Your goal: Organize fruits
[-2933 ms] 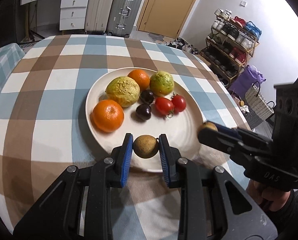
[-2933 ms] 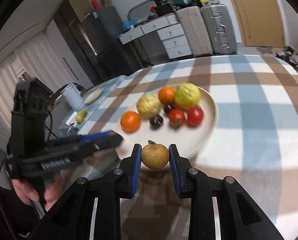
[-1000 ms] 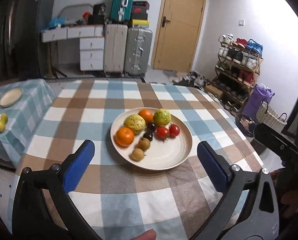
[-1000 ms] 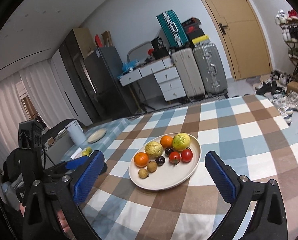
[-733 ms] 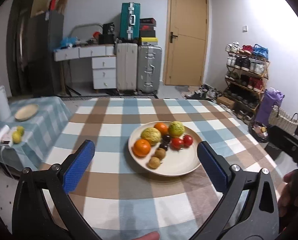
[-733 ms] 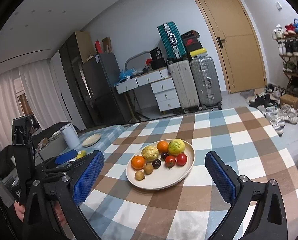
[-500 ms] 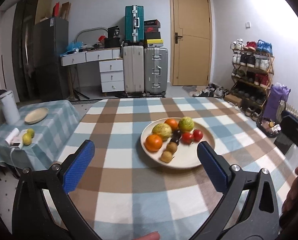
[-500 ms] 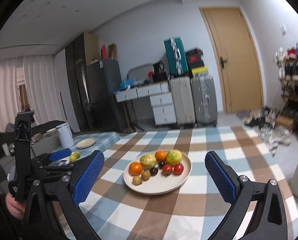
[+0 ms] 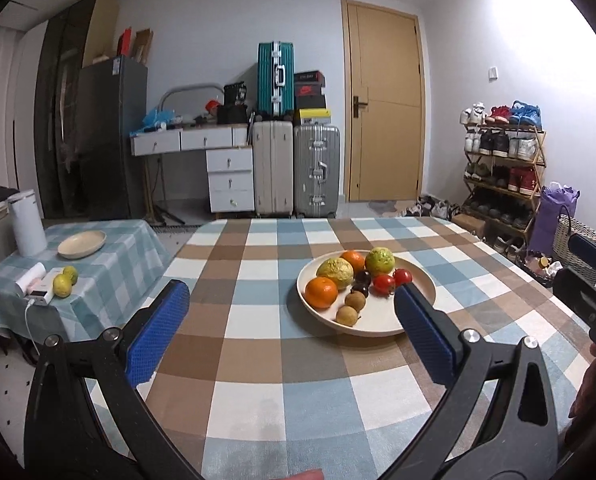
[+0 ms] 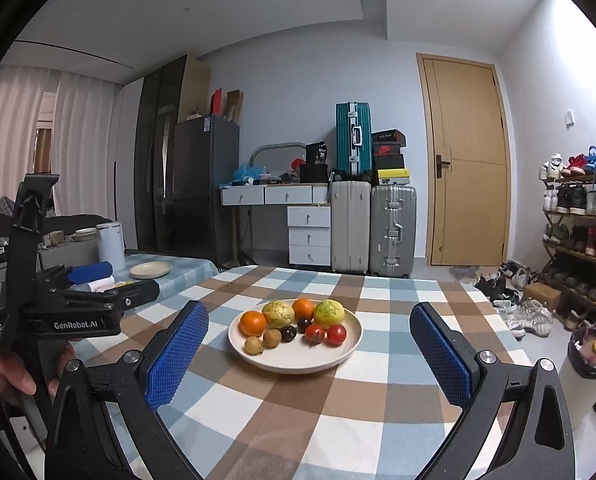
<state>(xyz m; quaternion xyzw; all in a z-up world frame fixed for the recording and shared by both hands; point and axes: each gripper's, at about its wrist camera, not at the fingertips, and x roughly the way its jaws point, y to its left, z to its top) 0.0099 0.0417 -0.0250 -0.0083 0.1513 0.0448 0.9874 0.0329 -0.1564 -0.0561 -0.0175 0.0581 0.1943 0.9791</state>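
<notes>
A cream plate (image 9: pixel 378 330) on the checked table (image 9: pixel 257 360) holds two oranges (image 9: pixel 321 291), a yellow-green fruit (image 9: pixel 335 273), a green fruit (image 9: pixel 380 260), two dark plums (image 9: pixel 362 278), two tomatoes (image 9: pixel 384 283) and two brown longans (image 9: pixel 346 315). My left gripper (image 9: pixel 289 294) is open wide and empty, held back from the plate. The right gripper (image 10: pixel 309 315) is also open wide and empty, well short of the plate (image 10: pixel 298 362). In the right wrist view the left gripper (image 10: pixel 113 282) shows at the left, in a hand.
A low side table (image 9: pixel 109 264) at the left carries a small plate (image 9: pixel 81 244), a white kettle (image 9: pixel 27 224) and two green-yellow fruits (image 9: pixel 63 280). Suitcases (image 9: pixel 314 172), drawers and a door stand behind. A shoe rack (image 9: pixel 502 172) and basket (image 9: pixel 582 232) stand at the right.
Each gripper was shut on a brown longan at the plate's near edge. Both longans now lie on the plate, and both grippers have opened wide and drawn back and up.
</notes>
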